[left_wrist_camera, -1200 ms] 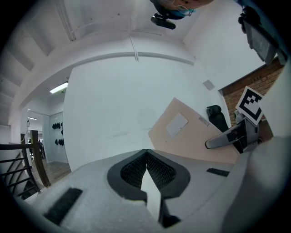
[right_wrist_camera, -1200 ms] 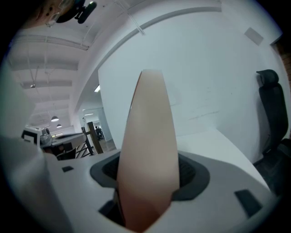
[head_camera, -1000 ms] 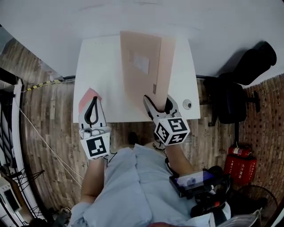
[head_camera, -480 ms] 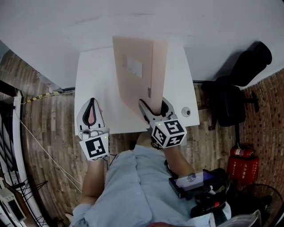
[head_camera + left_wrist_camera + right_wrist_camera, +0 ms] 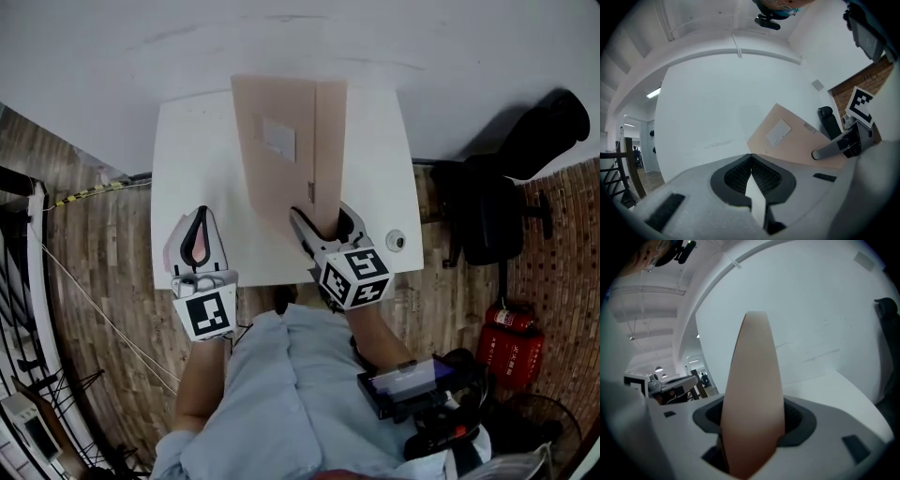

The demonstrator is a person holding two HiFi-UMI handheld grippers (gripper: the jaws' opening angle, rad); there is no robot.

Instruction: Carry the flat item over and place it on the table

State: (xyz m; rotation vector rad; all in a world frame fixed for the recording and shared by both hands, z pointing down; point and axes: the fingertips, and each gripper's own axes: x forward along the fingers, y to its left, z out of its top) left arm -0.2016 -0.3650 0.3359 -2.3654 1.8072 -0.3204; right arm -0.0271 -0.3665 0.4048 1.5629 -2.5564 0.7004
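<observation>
A black chair (image 5: 487, 211) sits at our 3 o'clock, beside the white table (image 5: 192, 159). Our right gripper (image 5: 325, 221) clamps the beige folder (image 5: 281, 150), lengthwise 6-to-12; our left gripper (image 5: 198, 217) is closed, seemingly empty.

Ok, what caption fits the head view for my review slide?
Right tongs grip a flat beige cardboard envelope over the white table; left tongs pinch a small pink sheet.

On my feed the flat item (image 5: 281, 141) reads pale tan with a white label. The table (image 5: 192, 169) is plain white and the floor (image 5: 94, 262) brown planks. The left gripper (image 5: 199, 214) and right gripper (image 5: 323, 214) carry cubes with black-and-white square markers. The red cylinder (image 5: 506, 352) is possibly an extinguisher.
</observation>
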